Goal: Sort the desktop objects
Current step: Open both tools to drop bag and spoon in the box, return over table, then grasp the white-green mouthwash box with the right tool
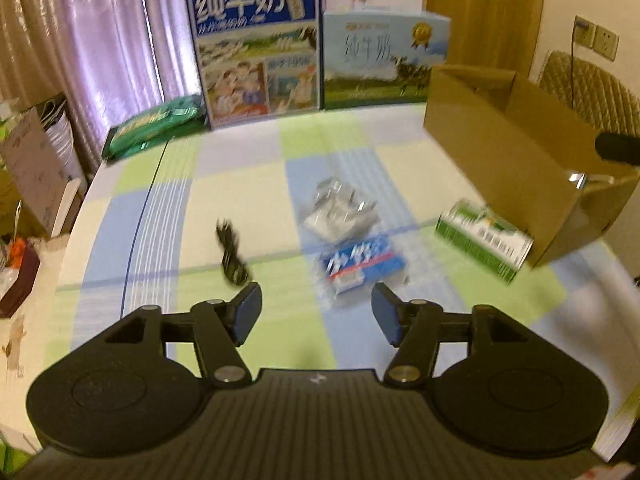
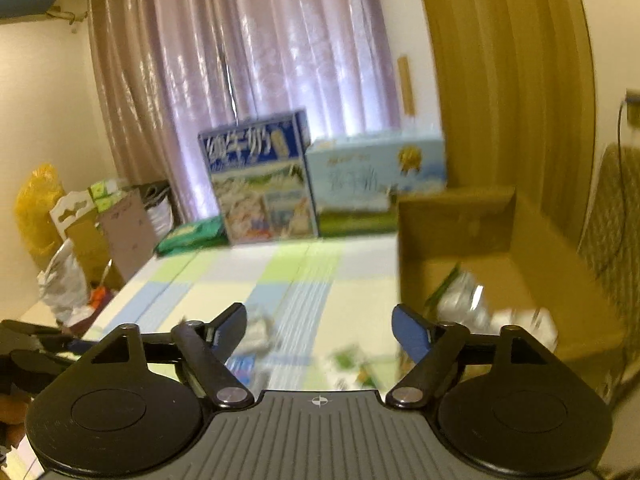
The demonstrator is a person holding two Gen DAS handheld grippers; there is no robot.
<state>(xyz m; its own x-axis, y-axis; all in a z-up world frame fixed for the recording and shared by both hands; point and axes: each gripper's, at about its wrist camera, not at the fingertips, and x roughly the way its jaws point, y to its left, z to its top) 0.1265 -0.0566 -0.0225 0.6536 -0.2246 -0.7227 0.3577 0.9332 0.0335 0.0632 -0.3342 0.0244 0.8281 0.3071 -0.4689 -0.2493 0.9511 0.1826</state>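
Both the left gripper [image 1: 317, 312] and right gripper [image 2: 319, 330] gape empty; cardboard box [image 1: 504, 160], frame right, stands open-topped, apparently to receive the sorted items.

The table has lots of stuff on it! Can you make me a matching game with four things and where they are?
Things:
1. black cable
2. green carton
3. blue packet
4. tall milk box

Places:
A. beside the cardboard box
B. standing at the table's far edge
C. ahead of the left tongs' left finger
D. just ahead, between the left tongs' fingers

Pairs: 1-C, 2-A, 3-D, 4-B
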